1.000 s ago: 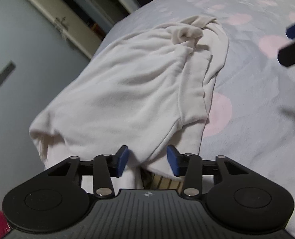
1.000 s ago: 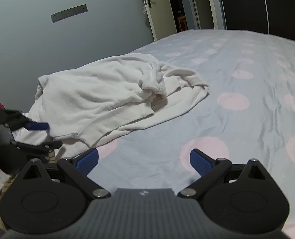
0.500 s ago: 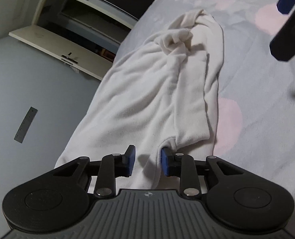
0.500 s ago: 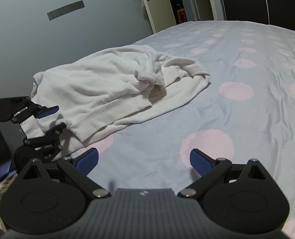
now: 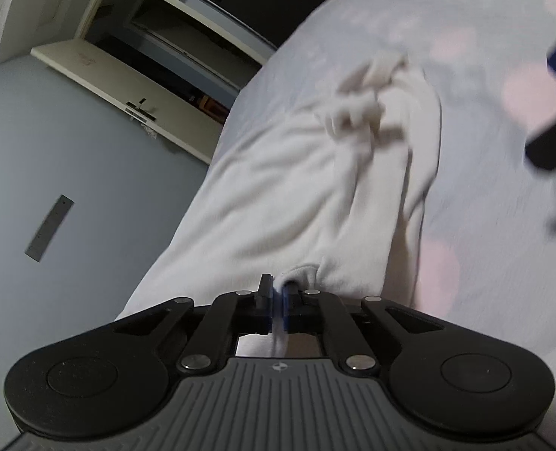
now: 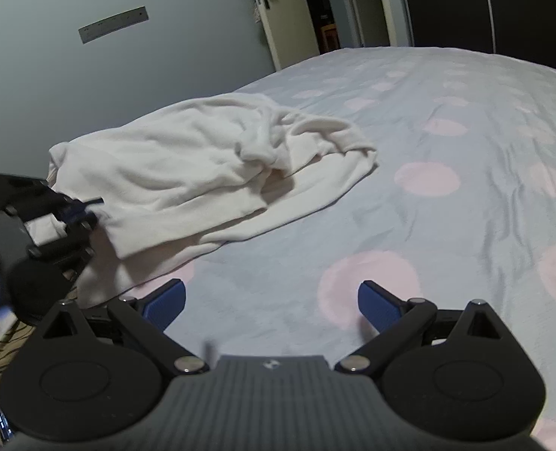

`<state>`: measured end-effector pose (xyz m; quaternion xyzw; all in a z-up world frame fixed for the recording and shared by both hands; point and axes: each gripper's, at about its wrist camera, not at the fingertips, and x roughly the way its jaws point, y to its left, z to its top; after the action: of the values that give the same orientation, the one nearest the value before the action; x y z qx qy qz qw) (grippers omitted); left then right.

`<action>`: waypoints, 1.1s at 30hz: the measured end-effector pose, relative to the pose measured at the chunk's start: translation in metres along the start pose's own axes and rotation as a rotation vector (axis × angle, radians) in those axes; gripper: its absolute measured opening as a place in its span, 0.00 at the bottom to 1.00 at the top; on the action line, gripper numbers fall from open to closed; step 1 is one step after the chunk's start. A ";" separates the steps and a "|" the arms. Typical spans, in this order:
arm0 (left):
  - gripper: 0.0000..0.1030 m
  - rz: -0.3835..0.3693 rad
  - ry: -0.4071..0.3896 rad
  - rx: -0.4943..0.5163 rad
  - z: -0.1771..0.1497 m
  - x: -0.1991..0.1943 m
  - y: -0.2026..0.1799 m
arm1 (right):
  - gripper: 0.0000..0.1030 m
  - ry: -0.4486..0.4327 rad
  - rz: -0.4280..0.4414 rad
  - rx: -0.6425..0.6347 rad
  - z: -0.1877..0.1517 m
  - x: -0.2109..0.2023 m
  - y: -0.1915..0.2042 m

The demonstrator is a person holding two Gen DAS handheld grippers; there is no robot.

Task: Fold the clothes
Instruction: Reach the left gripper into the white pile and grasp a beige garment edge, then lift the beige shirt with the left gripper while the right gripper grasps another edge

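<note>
A white fleecy garment (image 6: 187, 173) lies rumpled on the bed (image 6: 465, 195), near the edge closest to the grey wall (image 6: 71, 86), its far end bunched into folds. The left gripper (image 5: 276, 298) has its blue pads pressed together on the garment's near hem, a sliver of white cloth caught between them. The right gripper (image 6: 271, 302) hovers over the bedsheet beside the garment, fingers spread wide and holding nothing. Beyond the garment an open door (image 6: 274, 7) leads to a dark room.
</note>
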<state>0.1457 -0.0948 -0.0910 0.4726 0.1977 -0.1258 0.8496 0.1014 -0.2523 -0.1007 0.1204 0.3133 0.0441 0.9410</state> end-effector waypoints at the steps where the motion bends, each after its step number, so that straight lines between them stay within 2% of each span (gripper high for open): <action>1: 0.02 -0.005 -0.012 -0.009 0.004 -0.004 0.002 | 0.96 -0.005 -0.004 0.001 0.000 -0.001 -0.001; 7: 0.02 -0.094 -0.088 -0.050 0.028 -0.048 0.007 | 0.96 -0.051 -0.046 -0.030 0.002 -0.012 0.000; 14: 0.02 -0.167 -0.174 -0.094 0.039 -0.123 0.026 | 0.95 -0.135 -0.039 -0.091 0.005 -0.038 0.008; 20: 0.02 -0.158 -0.249 -0.143 0.047 -0.182 0.059 | 0.94 -0.184 -0.040 -0.183 0.004 -0.052 0.021; 24: 0.02 -0.173 -0.253 -0.185 0.047 -0.201 0.082 | 0.85 -0.207 -0.043 -0.288 0.000 -0.053 0.035; 28: 0.02 -0.194 -0.240 -0.250 0.049 -0.202 0.101 | 0.84 -0.211 -0.030 -0.416 -0.011 -0.047 0.052; 31: 0.02 -0.187 -0.248 -0.258 0.052 -0.201 0.105 | 0.84 -0.237 -0.057 -0.531 -0.021 -0.045 0.066; 33: 0.02 -0.199 -0.253 -0.269 0.053 -0.204 0.108 | 0.77 -0.258 -0.067 -0.589 -0.025 -0.042 0.071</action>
<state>0.0186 -0.0783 0.1083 0.3136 0.1501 -0.2398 0.9064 0.0522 -0.1851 -0.0770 -0.1629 0.1691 0.0861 0.9682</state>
